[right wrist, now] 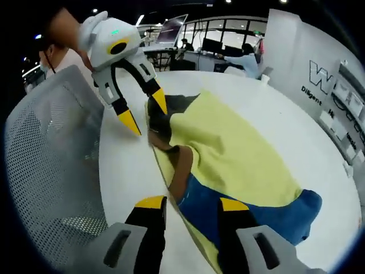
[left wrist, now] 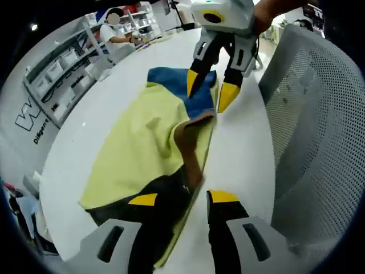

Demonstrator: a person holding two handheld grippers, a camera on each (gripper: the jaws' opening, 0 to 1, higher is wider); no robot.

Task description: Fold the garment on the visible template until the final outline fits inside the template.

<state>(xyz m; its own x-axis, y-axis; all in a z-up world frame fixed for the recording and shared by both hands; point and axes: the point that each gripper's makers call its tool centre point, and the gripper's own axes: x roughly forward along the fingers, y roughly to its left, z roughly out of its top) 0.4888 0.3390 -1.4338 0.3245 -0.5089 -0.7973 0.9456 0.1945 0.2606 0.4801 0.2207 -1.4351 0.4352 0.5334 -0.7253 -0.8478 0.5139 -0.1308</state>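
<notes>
The yellow, blue and black garment [left wrist: 145,151] lies rumpled on the white table [left wrist: 239,154]; both grippers' fingers are apart.

So the garment [left wrist: 145,151] is lying on a white table [left wrist: 239,148], mostly yellow with a blue part at the far end, a black part at the near end and a brownish fold poking up along one side. The left gripper [left wrist: 182,198] comes in at the near end with its yellow-tipped jaws apart, one over the black part and one on the bare table just beside the cloth's edge. The right gripper [left wrist: 209,94] hangs over the blue end, jaws spread (nothing between them). A grey mesh chair [left wrist: 316,131] stands right against the table's edge, shelves [left wrist: 63,63] further off.
</notes>
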